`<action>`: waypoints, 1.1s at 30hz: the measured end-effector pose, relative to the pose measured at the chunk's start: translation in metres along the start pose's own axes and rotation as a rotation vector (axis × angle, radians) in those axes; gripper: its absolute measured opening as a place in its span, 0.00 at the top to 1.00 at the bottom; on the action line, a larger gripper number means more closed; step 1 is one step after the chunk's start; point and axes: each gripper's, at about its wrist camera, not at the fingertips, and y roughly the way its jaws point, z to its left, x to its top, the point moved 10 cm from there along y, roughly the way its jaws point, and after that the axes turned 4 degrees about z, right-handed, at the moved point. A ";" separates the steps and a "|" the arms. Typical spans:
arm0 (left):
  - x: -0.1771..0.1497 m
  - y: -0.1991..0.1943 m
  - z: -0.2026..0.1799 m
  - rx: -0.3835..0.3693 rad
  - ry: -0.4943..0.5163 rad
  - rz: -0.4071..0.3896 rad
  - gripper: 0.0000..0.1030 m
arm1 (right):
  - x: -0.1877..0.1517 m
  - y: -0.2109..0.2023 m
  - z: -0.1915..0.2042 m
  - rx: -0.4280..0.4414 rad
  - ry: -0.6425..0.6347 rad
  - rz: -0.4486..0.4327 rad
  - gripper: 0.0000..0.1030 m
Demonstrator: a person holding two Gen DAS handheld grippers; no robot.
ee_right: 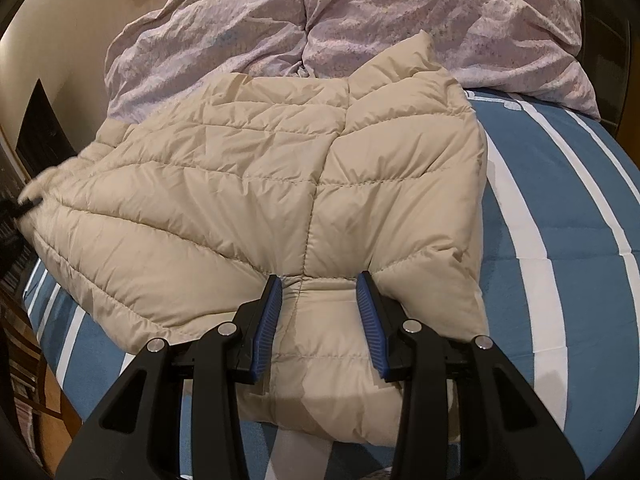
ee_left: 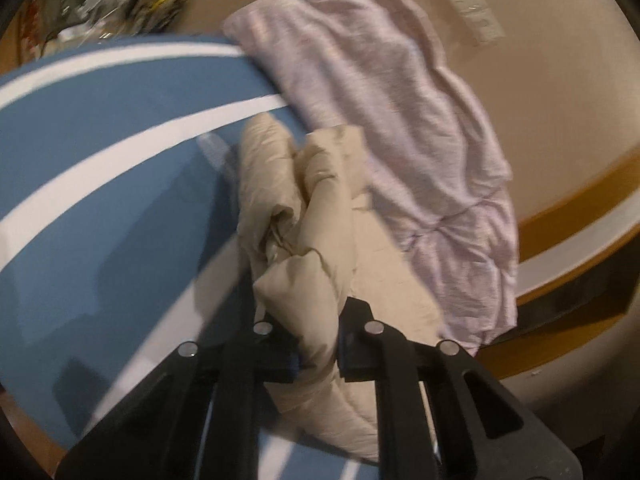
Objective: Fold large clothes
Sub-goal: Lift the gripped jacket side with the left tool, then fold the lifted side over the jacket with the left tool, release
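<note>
Blurred clutter, covered pads, cropped edges

In the left wrist view the clutter (ee_left: 116, 4) at upper left is too blurred to identify, and bunched beige jacket (ee_left: 308, 264) covers the left gripper (ee_left: 318, 364) pads. In the right wrist view the jacket's far left end smears at the frame edge, and the pink duvet (ee_right: 360, 20) runs off the top.

Striped sheet (ee_right: 560, 208) free on right; rumpled duvet (ee_right: 440, 12) blocks behind the jacket (ee_right: 240, 184).
</note>
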 end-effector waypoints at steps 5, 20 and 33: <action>-0.006 -0.006 -0.071 -0.096 0.100 -0.003 0.88 | 0.000 0.001 0.000 0.010 0.008 0.000 0.60; -0.107 0.024 -0.236 -0.344 0.311 0.190 0.89 | 0.001 0.003 0.001 0.031 0.024 -0.002 0.60; -0.211 0.103 -0.273 -0.352 0.351 0.428 0.89 | 0.002 0.003 -0.002 0.094 0.062 -0.002 0.60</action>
